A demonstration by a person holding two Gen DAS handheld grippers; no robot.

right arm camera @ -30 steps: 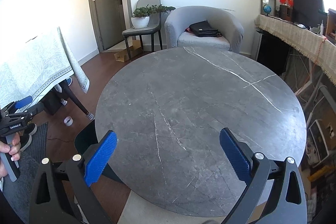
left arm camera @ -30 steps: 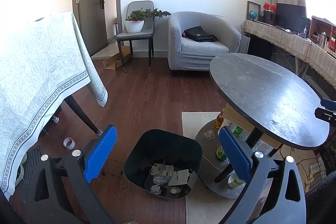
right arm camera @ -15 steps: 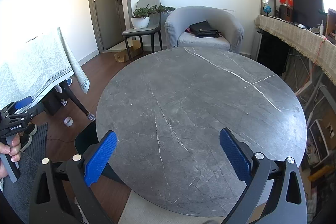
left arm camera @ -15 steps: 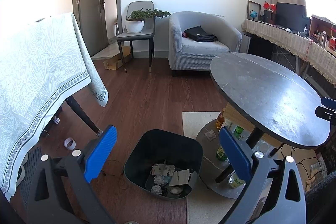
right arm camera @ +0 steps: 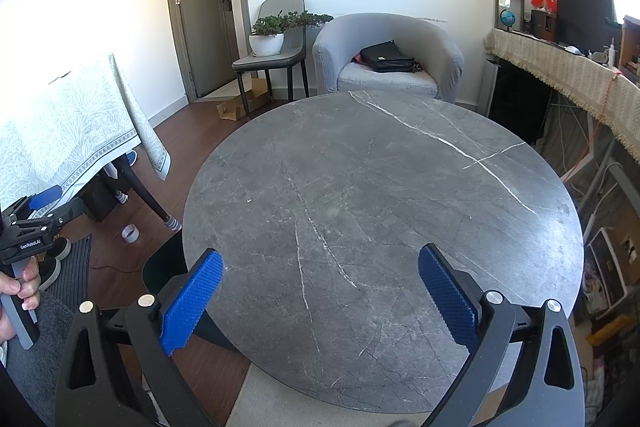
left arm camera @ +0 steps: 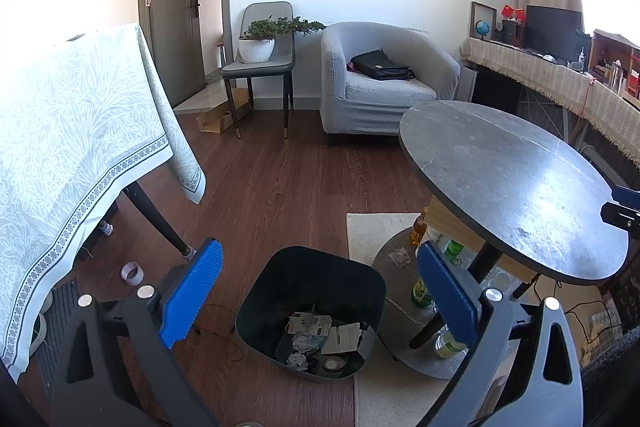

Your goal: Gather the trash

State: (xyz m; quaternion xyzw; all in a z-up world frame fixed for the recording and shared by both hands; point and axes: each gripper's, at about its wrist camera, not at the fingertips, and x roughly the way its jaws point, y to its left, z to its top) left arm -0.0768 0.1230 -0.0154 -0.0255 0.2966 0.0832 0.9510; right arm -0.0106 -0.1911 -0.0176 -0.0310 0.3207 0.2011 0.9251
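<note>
A dark trash bin stands on the wood floor, holding crumpled paper, cards and a tape roll. My left gripper is open and empty, held above the bin. My right gripper is open and empty above the near edge of the round grey marble table, whose top is bare. The bin's corner shows beside the table in the right wrist view. The left gripper also shows at the left edge there, held by a hand.
A small tape roll lies on the floor by the leg of the cloth-covered table. Bottles and a crumpled scrap sit on the round table's lower shelf. A grey armchair and chair with plant stand at the back.
Both views have shifted only slightly; the left gripper has drawn back a little from the bin. Both grippers stay open and empty.
</note>
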